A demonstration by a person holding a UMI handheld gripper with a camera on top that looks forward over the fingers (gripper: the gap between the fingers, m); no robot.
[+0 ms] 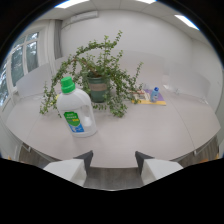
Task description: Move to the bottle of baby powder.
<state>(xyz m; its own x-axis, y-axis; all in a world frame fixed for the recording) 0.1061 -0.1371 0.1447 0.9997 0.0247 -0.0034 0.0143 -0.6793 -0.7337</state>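
White plastic bottle (75, 110) with a green cap, one only, stands on the table (150, 135), beyond the gripper (114, 159) and left. Its two fingers are spread, holding nothing. One potted plant (98, 80) sits farther back; one small bottle (155, 93) far right.

The tongs (114, 162) have two pale grey blocky fingers with dark inner faces.

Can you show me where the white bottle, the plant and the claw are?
bottle (75, 112): gripper view, on its white body.
plant (98, 86): gripper view, on its pot.
claw (114, 159): gripper view, open, midway between its two fingertips.
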